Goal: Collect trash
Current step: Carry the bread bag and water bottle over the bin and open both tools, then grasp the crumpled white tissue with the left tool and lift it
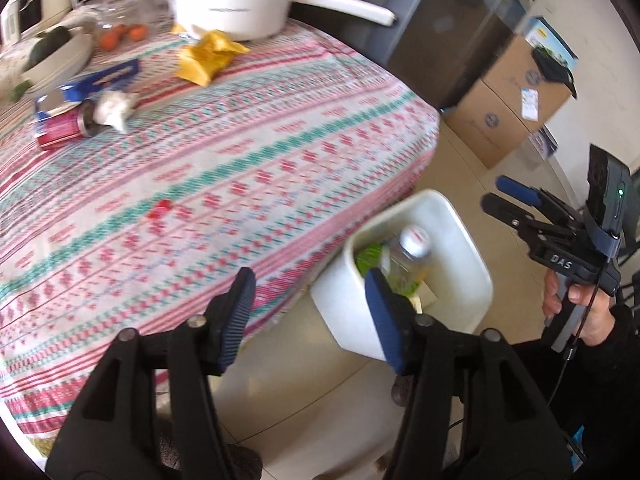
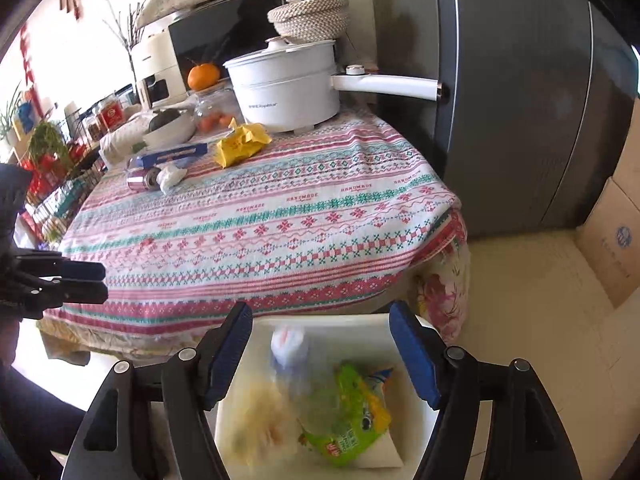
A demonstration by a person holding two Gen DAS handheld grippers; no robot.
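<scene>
Both tools empty, jaws wide: right tool [image 2: 320, 354] hangs over the white bin [image 2: 396, 456] on the floor beside the counter [image 2: 280, 216]; remaining trash, yellow wrapper [image 1: 208, 56] and red can [image 1: 60, 128], lies at the counter's far side, nearer the left tool [image 1: 310, 312].

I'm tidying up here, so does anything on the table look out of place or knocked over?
Yes. A red can lies tipped on its side with a crumpled tissue at its mouth, and a crumpled yellow wrapper sits loose beside the white pot. No spill is visible.
</scene>
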